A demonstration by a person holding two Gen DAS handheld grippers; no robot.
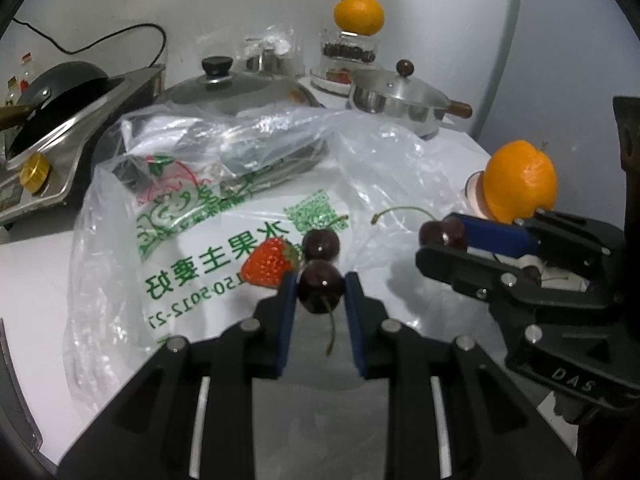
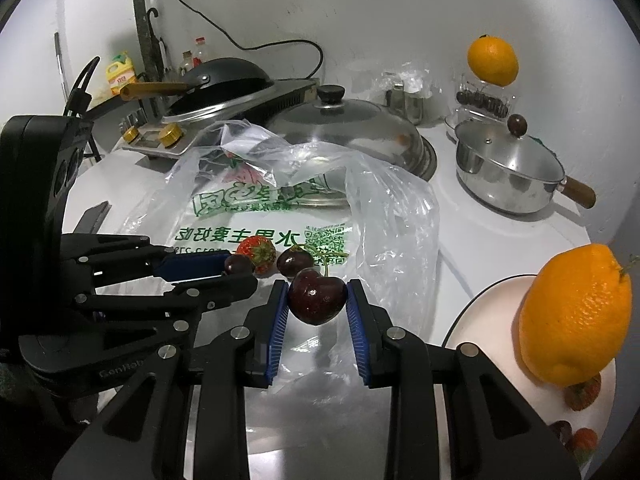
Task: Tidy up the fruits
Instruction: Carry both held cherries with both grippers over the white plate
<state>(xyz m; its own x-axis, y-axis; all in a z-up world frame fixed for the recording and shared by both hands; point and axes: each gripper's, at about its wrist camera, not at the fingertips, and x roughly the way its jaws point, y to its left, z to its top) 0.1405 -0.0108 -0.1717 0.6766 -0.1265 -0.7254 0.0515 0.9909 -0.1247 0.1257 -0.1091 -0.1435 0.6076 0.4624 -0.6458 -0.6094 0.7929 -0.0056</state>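
My left gripper [image 1: 321,285] is shut on a dark cherry [image 1: 321,287] with its stem hanging down, just above the plastic fruit bag [image 1: 192,216]. A strawberry [image 1: 267,262] and another cherry [image 1: 320,244] lie on the bag right behind it. My right gripper [image 2: 318,294] is shut on a second dark cherry [image 2: 317,296]; it also shows in the left wrist view [image 1: 442,236]. An orange [image 2: 574,316] stands on a white plate [image 2: 496,320] at the right with a strawberry [image 2: 582,394] beside it.
A lidded steel saucepan [image 2: 508,168], a big domed pot lid [image 2: 344,128] and a gas stove with a black wok [image 2: 224,76] stand behind the bag. Another orange [image 2: 493,60] sits on a glass jar at the back wall.
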